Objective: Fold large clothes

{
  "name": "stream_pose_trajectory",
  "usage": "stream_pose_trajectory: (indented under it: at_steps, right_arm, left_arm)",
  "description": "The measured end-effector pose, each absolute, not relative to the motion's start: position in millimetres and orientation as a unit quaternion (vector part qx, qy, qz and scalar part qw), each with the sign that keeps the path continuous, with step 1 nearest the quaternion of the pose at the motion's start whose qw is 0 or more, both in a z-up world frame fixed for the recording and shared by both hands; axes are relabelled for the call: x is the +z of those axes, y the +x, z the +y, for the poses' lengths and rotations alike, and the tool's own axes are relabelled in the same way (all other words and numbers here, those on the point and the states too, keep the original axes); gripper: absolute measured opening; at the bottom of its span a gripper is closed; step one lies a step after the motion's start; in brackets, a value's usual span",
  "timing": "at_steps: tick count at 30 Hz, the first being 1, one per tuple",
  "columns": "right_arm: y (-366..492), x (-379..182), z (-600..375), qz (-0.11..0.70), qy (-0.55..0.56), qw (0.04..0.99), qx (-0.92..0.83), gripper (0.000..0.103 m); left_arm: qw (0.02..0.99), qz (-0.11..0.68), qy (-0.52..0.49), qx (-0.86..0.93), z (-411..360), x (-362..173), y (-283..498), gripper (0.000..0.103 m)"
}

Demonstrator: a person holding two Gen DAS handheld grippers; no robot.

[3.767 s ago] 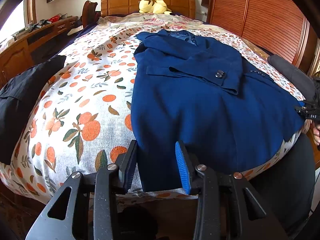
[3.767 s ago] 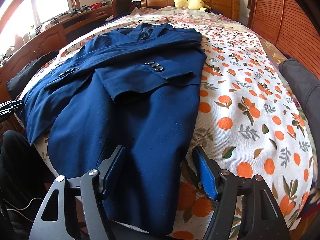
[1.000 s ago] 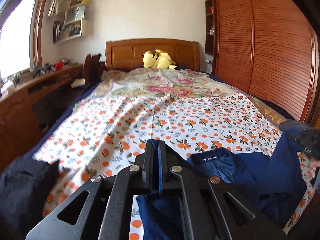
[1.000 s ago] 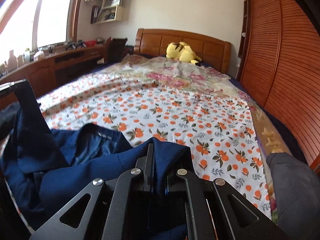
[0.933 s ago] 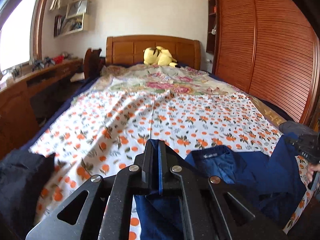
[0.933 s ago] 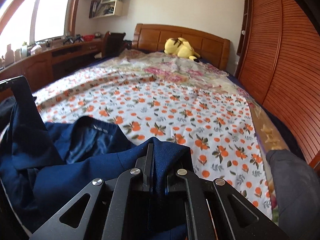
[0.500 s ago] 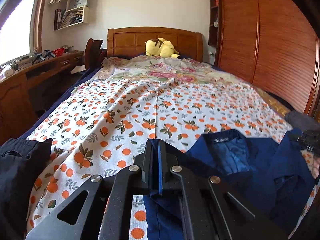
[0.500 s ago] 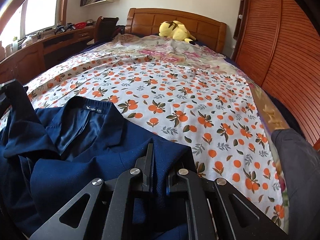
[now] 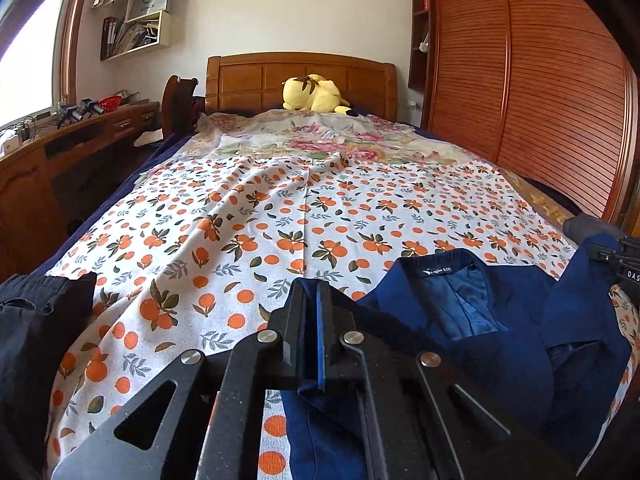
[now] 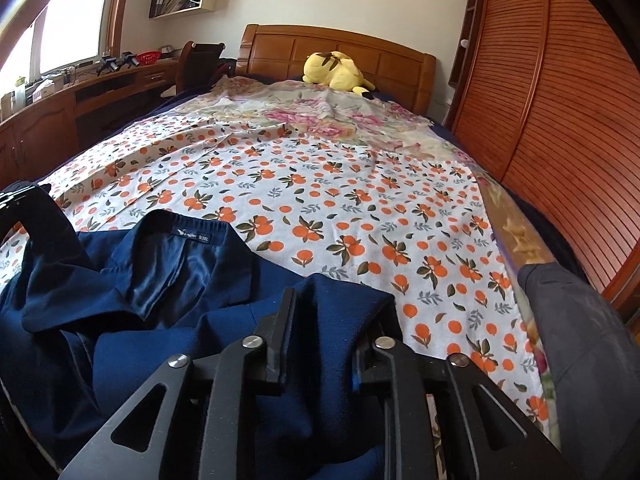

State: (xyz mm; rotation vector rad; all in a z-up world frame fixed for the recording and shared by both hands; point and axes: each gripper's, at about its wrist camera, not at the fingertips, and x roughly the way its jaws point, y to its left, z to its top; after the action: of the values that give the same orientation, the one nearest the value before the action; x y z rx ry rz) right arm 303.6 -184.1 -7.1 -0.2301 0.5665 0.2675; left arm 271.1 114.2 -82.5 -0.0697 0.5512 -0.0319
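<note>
Now that your right tool (image 10: 318, 344) has parted its jaws, dropping its corner of the navy woven jacket (image 10: 168, 304), only the left tool (image 9: 314, 334) stays clamped; jacket's bunched at the orange-print bed's (image 9: 280, 216) near edge, fold landed.

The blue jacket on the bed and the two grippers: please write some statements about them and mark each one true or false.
1. The left gripper is shut on the blue jacket. True.
2. The right gripper is clamped shut on the jacket. False: its jaws stand apart, with jacket fabric lying between them.
3. The jacket's collar label is visible. True.
4. The yellow plush toy lies on the jacket. False: it sits far off, by the headboard.
5. The jacket lies spread flat over the bedsheet. False: it is bunched at the near end of the bed.
</note>
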Motion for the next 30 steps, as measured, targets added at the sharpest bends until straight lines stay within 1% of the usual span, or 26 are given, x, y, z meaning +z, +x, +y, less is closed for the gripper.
stream_pose_trajectory:
  at_steps: [1,2,3,4,5,6,8,9,10,11,12,13,18,25,30]
  right_arm:
    - [303,-6,-183,0.281,-0.112,0.944,0.132,0.037]
    - [303,-5,-183,0.286,-0.111,0.942,0.134,0.044]
    - [303,-5,-183,0.293,-0.110,0.940,0.135,0.047]
    - [303,-4,-183,0.297,-0.110,0.939,0.135,0.047]
    - [302,-4,-183,0.300,-0.111,0.938,0.133,0.047]
    - [301,-4,-184,0.301,-0.115,0.938,0.128,0.048]
    - [299,-2,-186,0.303,-0.115,0.938,0.122,0.049]
    - [298,-1,-187,0.302,-0.115,0.939,0.117,0.052]
    - [296,1,-190,0.299,-0.114,0.941,0.111,0.054]
    - [295,3,-190,0.296,-0.115,0.942,0.109,0.057]
    - [292,5,-191,0.293,-0.116,0.943,0.106,0.060]
    - [289,7,-192,0.290,-0.117,0.944,0.106,0.060]
    - [267,7,-179,0.283,-0.127,0.938,0.155,0.061]
    - [240,-18,-142,0.320,-0.168,0.905,0.225,0.061]
    - [238,-36,-132,0.347,-0.211,0.884,0.230,0.061]
  left_arm:
    - [0.962,0.272,-0.036,-0.018,115,-82,270,0.003]
    - [0.961,0.272,-0.037,-0.020,115,-82,270,0.005]
    - [0.961,0.273,-0.040,-0.022,116,-82,269,0.006]
    - [0.961,0.273,-0.045,-0.025,117,-82,269,0.013]
    - [0.961,0.272,-0.051,-0.025,119,-82,267,0.029]
    - [0.961,0.269,-0.055,-0.025,120,-82,266,0.037]
    - [0.962,0.264,-0.056,-0.029,122,-80,263,0.046]
    - [0.962,0.264,-0.056,-0.029,122,-80,261,0.049]
    - [0.963,0.263,-0.056,-0.031,122,-79,260,0.058]
    - [0.963,0.261,-0.057,-0.033,123,-79,258,0.072]
    - [0.964,0.258,-0.059,-0.036,123,-79,255,0.078]
    - [0.964,0.256,-0.060,-0.038,123,-79,254,0.082]
    - [0.966,0.250,-0.050,-0.036,120,-77,245,0.082]
    - [0.965,0.256,-0.036,-0.037,116,-82,236,0.082]
    - [0.966,0.255,-0.035,-0.038,118,-83,229,0.082]
